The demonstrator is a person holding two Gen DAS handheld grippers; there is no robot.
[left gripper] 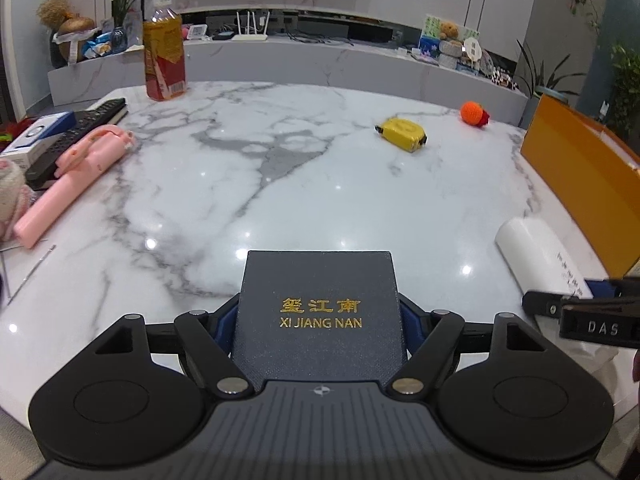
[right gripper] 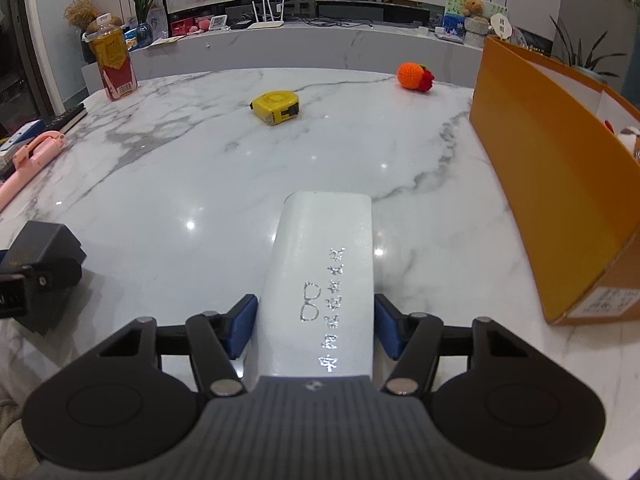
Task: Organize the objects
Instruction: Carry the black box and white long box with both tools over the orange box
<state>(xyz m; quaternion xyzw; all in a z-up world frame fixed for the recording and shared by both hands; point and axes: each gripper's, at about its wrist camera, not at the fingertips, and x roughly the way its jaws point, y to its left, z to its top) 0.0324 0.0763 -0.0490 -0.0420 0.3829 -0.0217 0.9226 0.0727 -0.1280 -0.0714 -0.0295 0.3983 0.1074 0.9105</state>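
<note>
Now your left gripper (left gripper: 320,316) jaws clamp the dark blue textured box (left gripper: 318,312); your right gripper (right gripper: 316,320) jaws flank the white oblong case (right gripper: 320,280), contact unclear. Ahead on the marble surface (right gripper: 180,168) lie a yellow tape measure (right gripper: 276,107) and an orange crocheted ball (right gripper: 412,75); an orange cardboard box (right gripper: 540,184) walls the right edge.

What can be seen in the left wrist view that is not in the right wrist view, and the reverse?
Only the left wrist view shows the gold lettering on the dark box between the left gripper fingers, and a fluffy pink-and-white thing at its left edge. Only the right wrist view shows small items inside the orange box. Both share the marble table, yellow tape measure, orange knitted ball, drink bottle, pink stick and the white case in the right gripper.
</note>
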